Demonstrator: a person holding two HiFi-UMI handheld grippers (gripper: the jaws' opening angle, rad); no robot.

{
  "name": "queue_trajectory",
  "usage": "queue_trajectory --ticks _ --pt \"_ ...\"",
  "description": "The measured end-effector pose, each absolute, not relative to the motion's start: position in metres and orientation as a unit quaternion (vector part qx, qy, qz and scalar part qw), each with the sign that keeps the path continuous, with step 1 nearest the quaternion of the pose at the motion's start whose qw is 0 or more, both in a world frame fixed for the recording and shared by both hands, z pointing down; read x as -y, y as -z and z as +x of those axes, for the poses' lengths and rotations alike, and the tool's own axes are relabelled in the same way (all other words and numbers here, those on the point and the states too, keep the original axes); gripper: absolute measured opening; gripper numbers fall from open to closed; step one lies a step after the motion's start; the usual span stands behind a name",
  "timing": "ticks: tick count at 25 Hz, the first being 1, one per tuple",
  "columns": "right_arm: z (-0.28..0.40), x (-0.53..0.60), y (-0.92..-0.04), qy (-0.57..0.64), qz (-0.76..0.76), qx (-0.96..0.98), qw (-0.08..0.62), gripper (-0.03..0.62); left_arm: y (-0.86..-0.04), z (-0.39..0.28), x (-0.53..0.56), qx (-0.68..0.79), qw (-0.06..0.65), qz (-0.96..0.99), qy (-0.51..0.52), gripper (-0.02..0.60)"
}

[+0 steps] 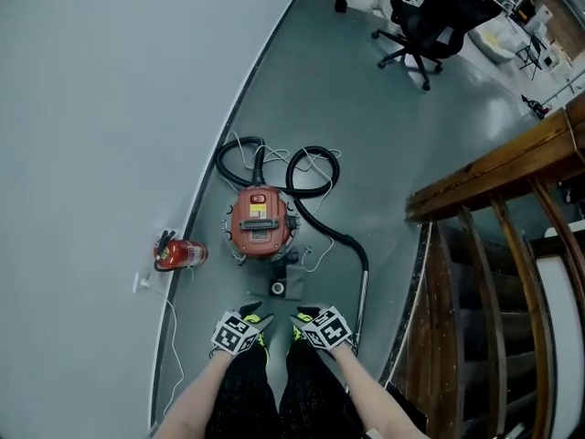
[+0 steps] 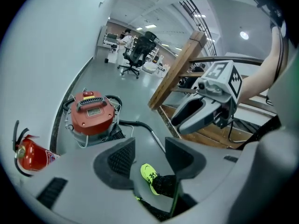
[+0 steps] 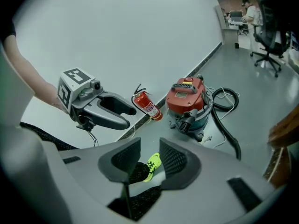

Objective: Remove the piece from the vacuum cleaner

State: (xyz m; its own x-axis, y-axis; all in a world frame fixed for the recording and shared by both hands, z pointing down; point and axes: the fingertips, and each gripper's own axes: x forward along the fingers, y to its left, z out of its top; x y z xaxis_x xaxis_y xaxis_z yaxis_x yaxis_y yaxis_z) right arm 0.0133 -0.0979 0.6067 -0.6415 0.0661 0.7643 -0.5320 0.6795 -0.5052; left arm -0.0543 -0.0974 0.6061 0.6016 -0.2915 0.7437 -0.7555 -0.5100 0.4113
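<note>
The red-lidded vacuum cleaner (image 1: 260,222) stands on the grey floor by the wall, and it also shows in both gripper views (image 2: 91,113) (image 3: 188,99). Its black hose (image 1: 315,199) loops behind it and runs to a metal wand (image 1: 360,300) lying on the floor. A dark part with a round opening (image 1: 278,287) sits at the vacuum's near side. My left gripper (image 1: 251,313) (image 2: 148,153) and right gripper (image 1: 303,316) (image 3: 150,154) hang side by side above the floor, short of the vacuum. Both are open with nothing between their pads.
A red fire extinguisher (image 1: 181,254) lies by the wall left of the vacuum. A wooden stair railing (image 1: 494,199) stands at the right. A black office chair (image 1: 422,21) is far back. The person's yellow-green shoes (image 2: 149,178) are below the grippers.
</note>
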Motion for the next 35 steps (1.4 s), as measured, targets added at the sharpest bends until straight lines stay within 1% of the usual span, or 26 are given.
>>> queue_trajectory --ticks 4,12,16,20,29,35 --pt "0.013 0.101 -0.576 -0.367 0.143 0.830 0.394 0.135 -0.574 -0.045 0.103 0.325 0.392 0.814 -0.281 0.209" --pt "0.016 0.100 -0.528 -0.370 0.162 0.840 0.362 0.127 -0.527 -0.032 0.101 0.317 0.390 0.826 -0.256 0.209" --pt "0.018 0.092 -0.512 -0.368 0.161 0.840 0.364 0.120 -0.510 -0.033 0.098 0.310 0.386 0.830 -0.256 0.202" --pt "0.012 0.086 -0.497 -0.362 0.163 0.845 0.359 0.114 -0.488 -0.033 0.091 0.301 0.405 0.833 -0.228 0.202" --pt "-0.011 0.095 -0.468 -0.342 0.192 0.854 0.341 0.109 -0.456 -0.056 0.088 0.303 0.386 0.846 -0.206 0.202" --pt "-0.017 0.086 -0.454 -0.344 0.232 0.855 0.312 0.106 -0.452 -0.070 0.062 0.295 0.388 0.851 -0.198 0.199"
